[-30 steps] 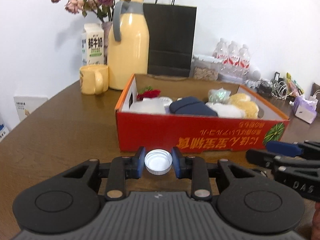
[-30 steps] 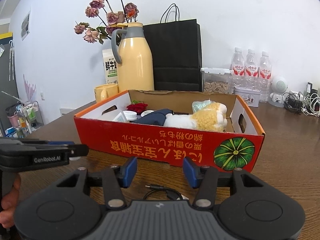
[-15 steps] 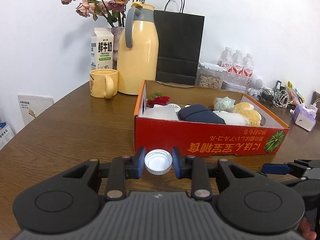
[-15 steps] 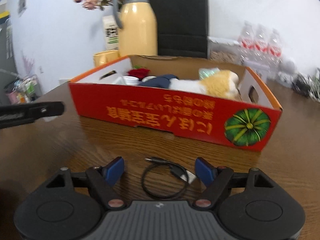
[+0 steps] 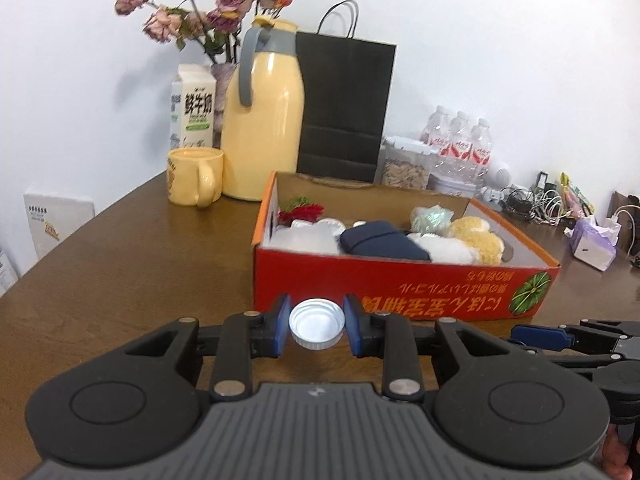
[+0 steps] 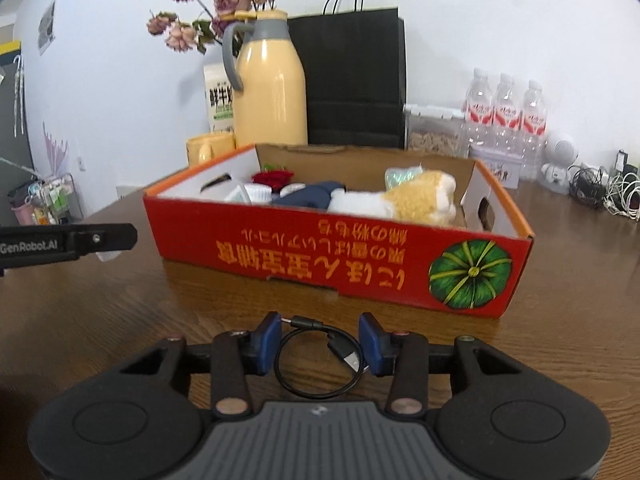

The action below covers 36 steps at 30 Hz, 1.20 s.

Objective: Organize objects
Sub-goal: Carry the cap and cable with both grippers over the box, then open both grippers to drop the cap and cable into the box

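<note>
The left gripper [image 5: 317, 325] holds a white round plastic cap [image 5: 317, 323] before the red cardboard box [image 5: 400, 284]. The right gripper [image 6: 319, 343] is closing around a coiled black cable [image 6: 320, 360] on the wooden table [image 6: 100, 312], pads not yet pressing.

A box [image 5: 400, 280] stood on the tabletop [image 5: 120, 272], holding a pouch [image 5: 380, 240] and a plush toy [image 5: 468, 244]. Behind it stood a jug [image 5: 262, 136], a paper bag [image 5: 344, 108] and bottles [image 5: 460, 140]. A mug [image 5: 196, 176] sat left of the jug; a cable [image 6: 320, 360] lay before the box.
</note>
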Tool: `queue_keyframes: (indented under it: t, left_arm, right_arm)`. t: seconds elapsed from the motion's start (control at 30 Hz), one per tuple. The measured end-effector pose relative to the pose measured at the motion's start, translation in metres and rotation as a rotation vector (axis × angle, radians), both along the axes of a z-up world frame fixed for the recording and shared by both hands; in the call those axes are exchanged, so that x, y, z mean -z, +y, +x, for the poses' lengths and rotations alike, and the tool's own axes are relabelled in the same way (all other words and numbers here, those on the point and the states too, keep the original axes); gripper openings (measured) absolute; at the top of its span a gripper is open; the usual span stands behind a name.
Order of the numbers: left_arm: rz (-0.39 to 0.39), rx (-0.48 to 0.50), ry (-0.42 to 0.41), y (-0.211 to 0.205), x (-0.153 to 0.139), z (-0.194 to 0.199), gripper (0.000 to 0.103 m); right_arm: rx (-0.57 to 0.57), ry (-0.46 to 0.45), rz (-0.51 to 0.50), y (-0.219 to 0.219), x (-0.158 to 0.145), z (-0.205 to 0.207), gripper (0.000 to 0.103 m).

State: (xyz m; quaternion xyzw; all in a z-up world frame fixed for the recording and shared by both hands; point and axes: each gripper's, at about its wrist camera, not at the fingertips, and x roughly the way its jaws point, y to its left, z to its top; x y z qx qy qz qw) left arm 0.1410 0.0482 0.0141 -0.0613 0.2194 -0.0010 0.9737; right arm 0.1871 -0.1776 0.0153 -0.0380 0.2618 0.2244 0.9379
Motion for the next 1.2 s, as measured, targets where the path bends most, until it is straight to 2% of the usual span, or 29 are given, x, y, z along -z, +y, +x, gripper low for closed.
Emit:
queue_keyframes:
  t: [0.2, 0.37, 0.5, 0.7, 0.87, 0.9, 0.93, 0.97, 1.0, 1.03, 1.07, 1.1, 1.2]
  left_arm:
    - [0.022, 0.028, -0.063, -0.013, -0.023, 0.014, 0.029]
    - [0.039, 0.045, -0.117, -0.024, -0.044, 0.040, 0.029]
    - [0.033, 0.045, -0.134, -0.029, -0.056, 0.068, 0.029]
    - [0.019, 0.009, -0.093, -0.032, -0.052, 0.120, 0.029]
    - [0.009, -0.028, -0.049, -0.030, -0.036, 0.151, 0.029]
    - [0.020, -0.038, -0.038, -0.029, -0.034, 0.155, 0.034]
    - [0.032, -0.040, -0.032, -0.029, -0.031, 0.156, 0.049]
    - [0.037, -0.044, -0.032, -0.028, -0.029, 0.156, 0.062]
    - [0.038, -0.053, -0.039, -0.026, -0.027, 0.155, 0.093]
    - [0.040, -0.065, -0.055, -0.025, -0.027, 0.154, 0.103]
    - [0.047, -0.076, -0.080, -0.024, -0.027, 0.150, 0.103]
    - [0.054, -0.079, -0.088, -0.024, -0.027, 0.148, 0.103]
    - [0.053, -0.080, -0.087, -0.024, -0.029, 0.144, 0.103]
  right_arm:
    - [0.009, -0.094, 0.025, -0.001, -0.031, 0.007, 0.041]
    - [0.029, -0.157, 0.041, 0.004, -0.059, 0.029, 0.041]
    - [0.045, -0.175, 0.050, 0.010, -0.072, 0.055, 0.041]
    - [0.077, -0.155, 0.050, 0.021, -0.074, 0.098, 0.042]
    - [0.117, -0.117, 0.037, 0.026, -0.056, 0.130, 0.043]
    - [0.125, -0.108, 0.032, 0.025, -0.051, 0.134, 0.043]
    - [0.131, -0.098, 0.029, 0.024, -0.047, 0.138, 0.045]
    - [0.136, -0.082, 0.026, 0.023, -0.043, 0.141, 0.056]
    - [0.140, -0.069, 0.028, 0.021, -0.040, 0.143, 0.071]
    - [0.145, -0.067, 0.034, 0.019, -0.039, 0.144, 0.079]
    - [0.153, -0.071, 0.039, 0.016, -0.039, 0.143, 0.094]
    - [0.163, -0.081, 0.040, 0.015, -0.039, 0.141, 0.101]
    - [0.188, -0.092, 0.038, 0.011, -0.040, 0.136, 0.103]
